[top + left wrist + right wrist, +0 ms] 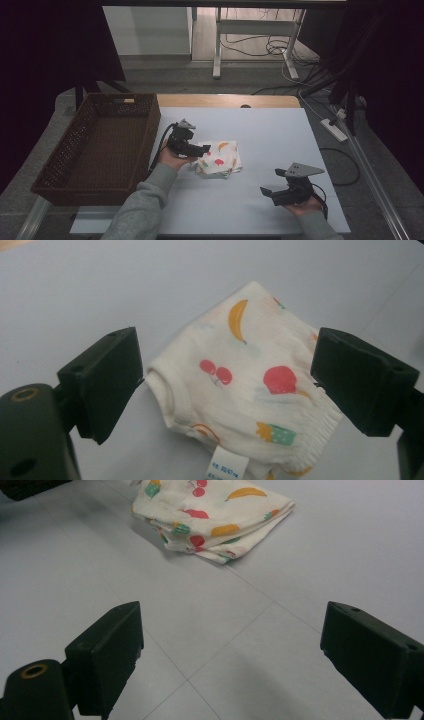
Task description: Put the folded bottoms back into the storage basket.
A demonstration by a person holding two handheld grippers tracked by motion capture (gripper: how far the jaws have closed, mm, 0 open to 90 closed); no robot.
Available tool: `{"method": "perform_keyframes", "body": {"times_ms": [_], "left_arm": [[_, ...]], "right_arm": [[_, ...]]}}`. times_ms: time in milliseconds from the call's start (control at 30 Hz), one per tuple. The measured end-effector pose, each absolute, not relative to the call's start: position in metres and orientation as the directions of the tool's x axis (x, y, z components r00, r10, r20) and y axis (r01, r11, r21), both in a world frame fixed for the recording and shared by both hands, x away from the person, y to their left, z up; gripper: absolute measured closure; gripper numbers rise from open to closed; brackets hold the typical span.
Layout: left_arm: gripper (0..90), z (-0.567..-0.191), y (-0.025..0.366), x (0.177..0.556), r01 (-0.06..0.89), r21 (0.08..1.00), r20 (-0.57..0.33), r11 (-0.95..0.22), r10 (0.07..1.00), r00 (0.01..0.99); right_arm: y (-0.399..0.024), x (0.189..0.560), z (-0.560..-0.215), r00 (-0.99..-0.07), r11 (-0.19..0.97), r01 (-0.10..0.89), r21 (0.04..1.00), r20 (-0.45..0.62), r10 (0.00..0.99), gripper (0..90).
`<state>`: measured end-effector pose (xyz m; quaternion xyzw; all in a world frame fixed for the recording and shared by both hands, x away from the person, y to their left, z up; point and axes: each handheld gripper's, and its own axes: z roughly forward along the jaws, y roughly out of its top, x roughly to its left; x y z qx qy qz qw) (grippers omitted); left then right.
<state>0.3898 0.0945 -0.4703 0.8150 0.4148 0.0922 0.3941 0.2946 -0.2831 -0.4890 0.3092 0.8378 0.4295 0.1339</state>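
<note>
Where the pale sheet covered the table, a folded white cloth printed with fruit lay near its middle, just right of the left gripper. In the left gripper view the cloth sat between the two black jaws, which stood wide apart on either side of it; whether either jaw touched the fabric could not be told. The bottom edge of that view cut off the cloth's lower hem and part of a small white label, whose print was too blurred to read. The right gripper rested low toward the near right corner, well apart from the cloth, its jaws spread with bare table between them. In the right gripper view the cloth lay ahead, its far edge cut off at the top. A brown wicker basket stood at the table's left side, its interior dim.
</note>
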Motion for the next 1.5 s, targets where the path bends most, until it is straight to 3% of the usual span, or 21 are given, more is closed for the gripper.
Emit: {"method": "perform_keyframes", "body": {"times_ms": [1500], "left_arm": [[12.5,-0.521,0.079,0.426,0.709,0.589,-0.186,-0.388,0.789,0.586]], "right_arm": [[-0.283,0.291,-0.491,-0.772,0.454,0.412,0.79,0.038,0.634,10.4]]}}
